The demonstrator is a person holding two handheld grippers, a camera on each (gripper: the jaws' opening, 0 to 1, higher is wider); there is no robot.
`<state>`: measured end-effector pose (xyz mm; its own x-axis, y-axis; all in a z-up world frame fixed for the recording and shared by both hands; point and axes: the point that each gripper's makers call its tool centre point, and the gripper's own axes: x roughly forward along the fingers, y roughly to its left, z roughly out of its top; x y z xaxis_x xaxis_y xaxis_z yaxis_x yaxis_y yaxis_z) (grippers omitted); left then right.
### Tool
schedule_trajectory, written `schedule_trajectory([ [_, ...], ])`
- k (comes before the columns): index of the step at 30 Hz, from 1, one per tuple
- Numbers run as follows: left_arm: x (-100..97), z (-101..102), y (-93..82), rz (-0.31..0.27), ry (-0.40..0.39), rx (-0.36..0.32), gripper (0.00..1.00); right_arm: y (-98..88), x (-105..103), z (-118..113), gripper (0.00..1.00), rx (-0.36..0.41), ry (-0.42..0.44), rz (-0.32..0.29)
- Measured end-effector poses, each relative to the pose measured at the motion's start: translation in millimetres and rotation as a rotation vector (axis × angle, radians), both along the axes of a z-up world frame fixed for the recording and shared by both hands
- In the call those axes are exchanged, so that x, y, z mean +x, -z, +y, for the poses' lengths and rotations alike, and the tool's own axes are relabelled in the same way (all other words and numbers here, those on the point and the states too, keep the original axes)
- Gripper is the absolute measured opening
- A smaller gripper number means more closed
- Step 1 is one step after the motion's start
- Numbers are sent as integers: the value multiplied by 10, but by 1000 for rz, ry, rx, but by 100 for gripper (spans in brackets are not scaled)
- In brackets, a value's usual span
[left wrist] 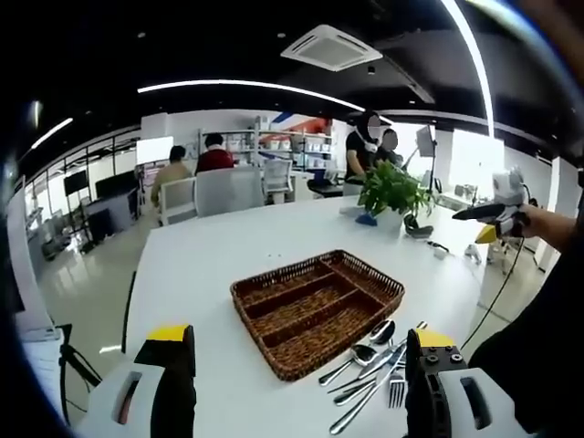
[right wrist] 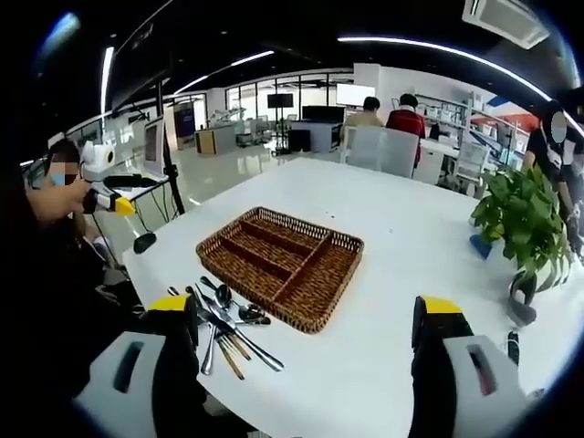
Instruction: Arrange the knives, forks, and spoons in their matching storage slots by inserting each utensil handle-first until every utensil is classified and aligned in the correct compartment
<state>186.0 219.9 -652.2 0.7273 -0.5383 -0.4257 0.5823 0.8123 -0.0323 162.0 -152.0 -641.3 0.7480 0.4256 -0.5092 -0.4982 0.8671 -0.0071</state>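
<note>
An empty wicker tray (left wrist: pixel 315 306) (right wrist: pixel 278 260) with several slots lies on the white table (left wrist: pixel 219 255) (right wrist: pixel 411 237). A loose heap of spoons, forks and knives (left wrist: pixel 370 365) (right wrist: pixel 224 324) lies on the table right beside the tray's near edge. My left gripper (left wrist: pixel 301 336) hangs open over the near table edge, short of the tray, nothing between its jaws. My right gripper (right wrist: pixel 305 315) is open too, with the heap close to its left jaw. Each gripper also appears in the other view, held in a hand off the table's side: the right gripper (left wrist: pixel 493 214), the left gripper (right wrist: pixel 109 196).
A potted plant (left wrist: pixel 392 192) (right wrist: pixel 525 219) stands on the table beyond the tray, with small dark items (left wrist: pixel 418 228) near it. Chairs (left wrist: pixel 228 190) and seated people (right wrist: pixel 401 114) are at the far end. The table edge runs close under both grippers.
</note>
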Motion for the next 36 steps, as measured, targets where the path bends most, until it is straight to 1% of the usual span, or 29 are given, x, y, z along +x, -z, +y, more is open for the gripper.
schedule_trajectory([
  [4,6,-14,-19,-4,8,-2,100,12,-12,-1,99,3,9,4],
  [6,-3,-21,-27,-7,21,18,100,20,-14,2,99,8,12,4],
  [11,-10,-13,-53,-11,26,27,100,52,-40,20,99,12,12,7],
  [16,-33,2,-43,-13,28,37,100,84,-39,40,99,-45,-17,14],
  [21,-76,14,-26,-17,40,76,100,41,8,102,99,-54,-44,17],
  [24,-99,-5,-62,-27,59,93,100,19,55,145,99,-56,-57,11],
  [27,-117,-37,-90,-36,90,125,100,7,128,210,99,-33,-66,8],
  [30,-126,-48,-117,-41,112,148,100,1,194,263,99,-36,-73,1],
  [31,-95,-21,-162,-64,104,173,100,-2,214,280,99,-36,-75,2],
  [33,-96,-32,-218,-54,115,168,100,-12,236,310,99,-39,-84,-2],
  [35,-85,-40,-285,-63,130,177,100,-16,251,330,99,-43,-90,-4],
  [36,-91,-60,-307,-57,149,182,100,-19,257,339,99,-44,-94,-5],
])
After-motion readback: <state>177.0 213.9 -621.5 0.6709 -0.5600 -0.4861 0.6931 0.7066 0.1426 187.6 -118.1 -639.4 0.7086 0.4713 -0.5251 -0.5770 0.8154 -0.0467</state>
